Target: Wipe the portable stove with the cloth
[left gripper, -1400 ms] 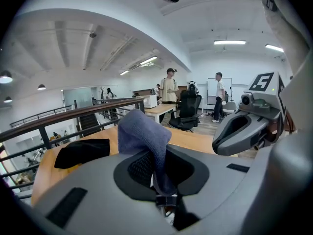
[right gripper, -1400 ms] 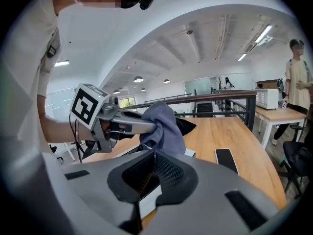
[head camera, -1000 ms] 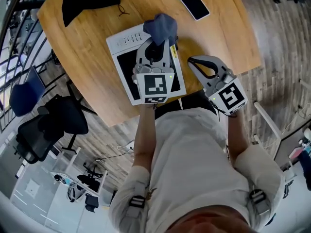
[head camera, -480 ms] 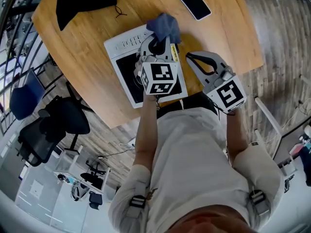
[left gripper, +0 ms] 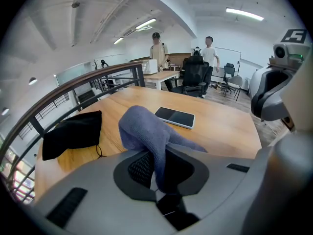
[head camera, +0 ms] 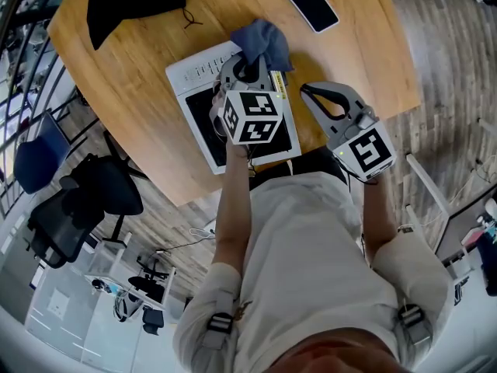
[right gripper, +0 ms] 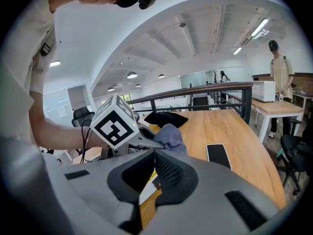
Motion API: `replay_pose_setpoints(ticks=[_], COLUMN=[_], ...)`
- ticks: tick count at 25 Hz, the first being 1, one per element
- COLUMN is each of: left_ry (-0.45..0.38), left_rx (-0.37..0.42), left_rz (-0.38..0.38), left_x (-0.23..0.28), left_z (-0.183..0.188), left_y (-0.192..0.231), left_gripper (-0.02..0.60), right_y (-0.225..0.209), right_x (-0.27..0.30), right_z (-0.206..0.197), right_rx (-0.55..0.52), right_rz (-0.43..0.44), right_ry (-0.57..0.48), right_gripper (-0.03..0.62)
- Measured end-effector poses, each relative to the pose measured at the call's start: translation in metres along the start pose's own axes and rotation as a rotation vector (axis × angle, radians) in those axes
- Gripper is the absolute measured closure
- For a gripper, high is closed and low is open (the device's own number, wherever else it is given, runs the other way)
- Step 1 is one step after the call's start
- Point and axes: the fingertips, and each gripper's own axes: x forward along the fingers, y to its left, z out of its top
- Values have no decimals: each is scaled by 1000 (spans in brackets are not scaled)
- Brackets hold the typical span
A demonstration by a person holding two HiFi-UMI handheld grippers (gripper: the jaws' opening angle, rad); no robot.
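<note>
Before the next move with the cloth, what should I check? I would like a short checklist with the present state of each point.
1. Grip of the left tongs on the cloth: ok, it is pinched between them.
2. Contact of the cloth with the stove: cannot tell; it is at the far right corner.
3. The right tongs out of the way: ok, shut and empty, beside the stove.
4. The phone clear of the stove: ok, it lies apart on the table.
</note>
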Motion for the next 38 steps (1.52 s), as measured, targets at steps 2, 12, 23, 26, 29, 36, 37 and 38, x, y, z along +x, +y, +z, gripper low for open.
replay_pose_setpoints(ticks=[2,12,23,26,29,36,37,38], left_ry=[10,40,65,67,67,57,61,70], left_rx=[-5,-22,-56,-70,-78,-99,-102,-104], left_rz=[6,32,70,77,81,63,63,67], left_x=[-1,-15,-32,-36,-40,-46,-46,-47], left_z=[-4,-21,-45,-52,-58,-63,-64,-65], left_y=[6,30,63,72,80,85,85,87], left_gripper=[526,526,526,526,526,526,526,526], right_y=[1,13,36,41,47,66,67,69], right_x=[2,13,30,36,43,58,59,60], right_z=[1,8,16,18,20,29,31,32], right_rx=[-3,-24,-47,-55,-59,-80,-78,-76], right_rz=[2,18,41,47,53,70,70,70], right_ry=[1,8,19,25,28,28,26,26], right_gripper=[569,569,569,569,569,569,569,569])
